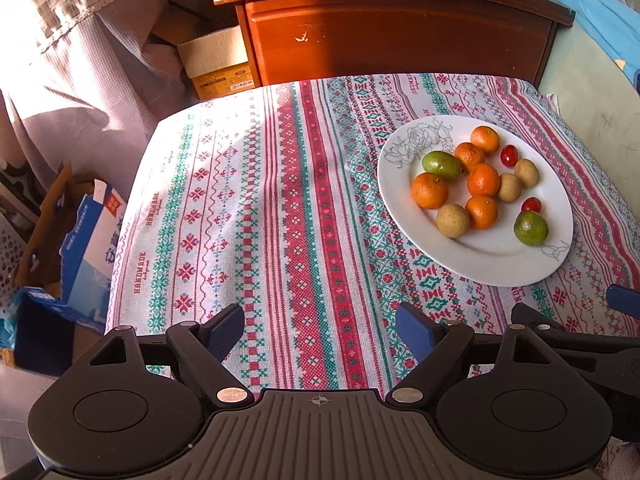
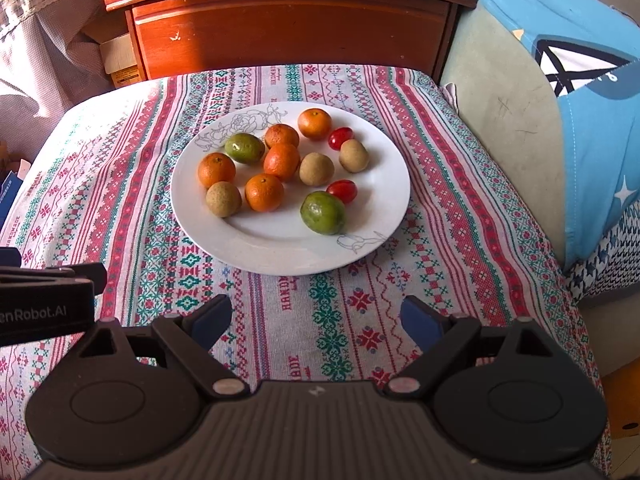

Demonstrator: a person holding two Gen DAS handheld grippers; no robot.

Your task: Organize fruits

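A white plate (image 2: 280,248) with a drawn rose pattern sits on a patterned tablecloth (image 2: 360,300); it also shows in the left wrist view (image 1: 472,260). On it lie several small oranges (image 2: 264,192), two green fruits (image 2: 323,213), three tan round fruits (image 2: 223,199) and two red cherry tomatoes (image 2: 342,191). My right gripper (image 2: 316,320) is open and empty, near the table's front edge, short of the plate. My left gripper (image 1: 320,332) is open and empty over bare cloth, left of the plate.
A wooden cabinet (image 2: 288,28) stands behind the table. Cardboard boxes (image 1: 216,64) and a blue carton (image 1: 88,256) sit off the table's left side. A blue cloth (image 2: 580,80) lies over a seat at the right. Part of the left gripper (image 2: 48,304) shows at the right wrist view's left edge.
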